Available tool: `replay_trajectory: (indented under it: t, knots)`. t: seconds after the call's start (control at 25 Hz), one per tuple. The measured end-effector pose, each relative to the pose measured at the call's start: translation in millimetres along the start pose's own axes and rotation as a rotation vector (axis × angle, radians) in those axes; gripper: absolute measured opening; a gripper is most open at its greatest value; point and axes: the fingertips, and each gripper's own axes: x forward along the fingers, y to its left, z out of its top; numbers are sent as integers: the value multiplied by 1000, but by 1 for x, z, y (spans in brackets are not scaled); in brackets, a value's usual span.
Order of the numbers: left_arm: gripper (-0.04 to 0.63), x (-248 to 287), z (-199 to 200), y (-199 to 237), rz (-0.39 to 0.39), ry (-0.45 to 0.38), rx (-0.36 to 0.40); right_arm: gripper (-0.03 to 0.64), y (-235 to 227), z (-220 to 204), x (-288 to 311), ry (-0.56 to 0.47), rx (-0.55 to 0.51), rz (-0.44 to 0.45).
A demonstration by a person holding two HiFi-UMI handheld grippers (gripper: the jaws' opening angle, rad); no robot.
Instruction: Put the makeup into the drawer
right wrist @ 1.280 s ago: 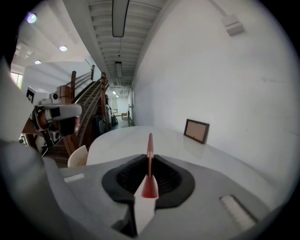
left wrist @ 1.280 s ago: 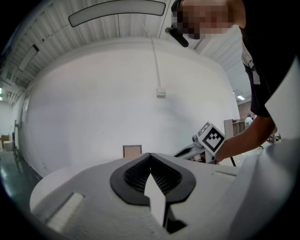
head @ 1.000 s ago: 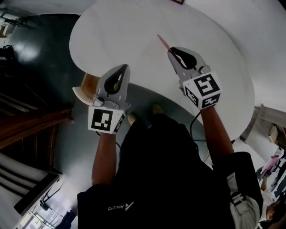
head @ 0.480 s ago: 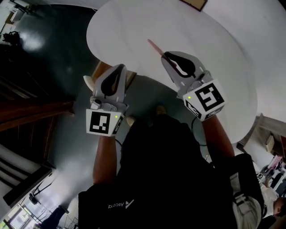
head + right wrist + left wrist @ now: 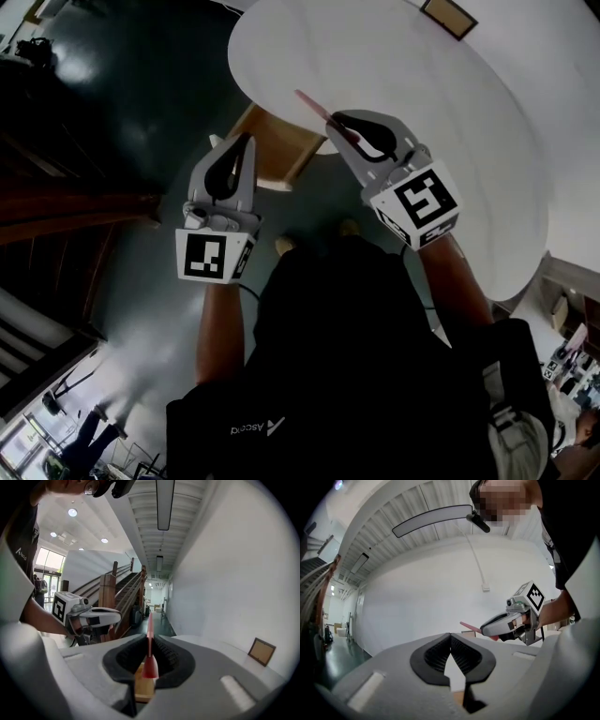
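Observation:
A thin pink makeup stick [image 5: 312, 104] juts forward from my right gripper [image 5: 337, 123], which is shut on it just past the edge of the white round table [image 5: 450, 122]. In the right gripper view the makeup stick [image 5: 149, 623] stands upright between the pads of the right gripper [image 5: 149, 638]. My left gripper [image 5: 247, 141] is shut and holds nothing. It hangs left of the right one, above a light wooden open drawer [image 5: 274, 150] below the table's rim. In the left gripper view the left gripper's tips [image 5: 450, 635] meet, with the right gripper [image 5: 483, 629] and the makeup stick [image 5: 468, 625] beyond.
A small brown frame [image 5: 448, 17] lies on the far side of the table and also shows as the brown frame [image 5: 261, 651] in the right gripper view. Dark floor [image 5: 141, 103] spreads to the left, with a wooden staircase [image 5: 123, 597] beyond. The person's body fills the lower middle.
Both grippers have travelled sideways together from over the table to its edge. The wooden drawer has come further into view beneath them. The pink stick stays in the right gripper.

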Motion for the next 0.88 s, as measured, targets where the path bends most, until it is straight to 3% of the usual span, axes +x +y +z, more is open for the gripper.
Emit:
replay_trajectory:
  t: [0.12, 0.52, 0.88]
  knots:
    - [9, -20, -16, 24, 19, 6, -9, 51, 26, -13, 30, 36, -12, 29]
    - [9, -65, -95, 89, 45, 46, -19, 51, 85, -113, 143, 224, -88, 110]
    - [9, -72, -79, 131, 134, 94, -44, 51, 96, -163, 211, 444, -145, 236]
